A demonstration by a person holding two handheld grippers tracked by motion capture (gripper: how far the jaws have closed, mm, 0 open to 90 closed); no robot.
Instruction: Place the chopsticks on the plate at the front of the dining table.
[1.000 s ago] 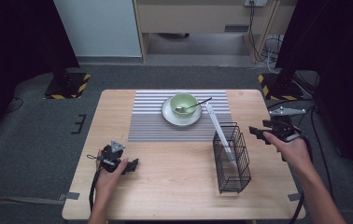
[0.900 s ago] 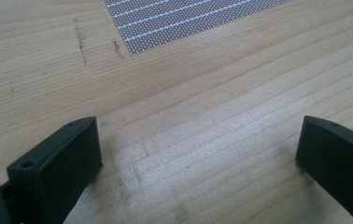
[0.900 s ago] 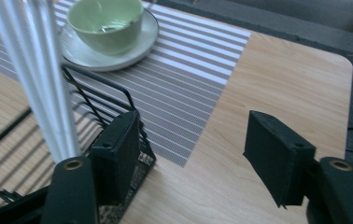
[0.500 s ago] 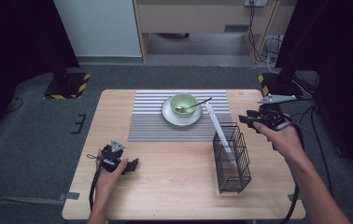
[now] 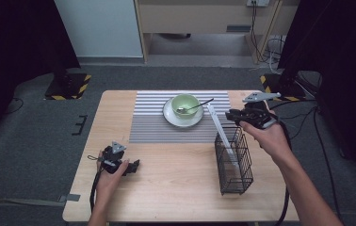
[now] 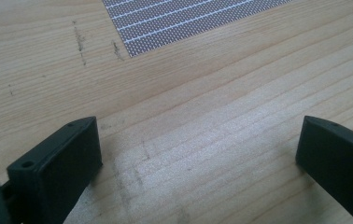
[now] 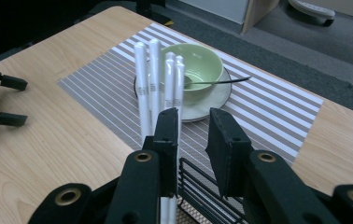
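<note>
Meanwhile, the right gripper (image 7: pixel 191 135), jaws just narrowed on nothing, is being held beside the chopsticks (image 7: pixel 158 79); the left gripper (image 6: pixel 198 154) is being rested spread.

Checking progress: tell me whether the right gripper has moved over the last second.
Yes. The right gripper has moved left and away from the table's right edge, to the top of the wire basket, its jaws closing on nothing.

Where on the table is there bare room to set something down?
Bare wood runs between the left gripper and the wire basket, below the striped mat. The mat's left half is free too. It is crowded around the bowl on its plate, and at the basket, where the white sticks stand beside the right gripper.
</note>
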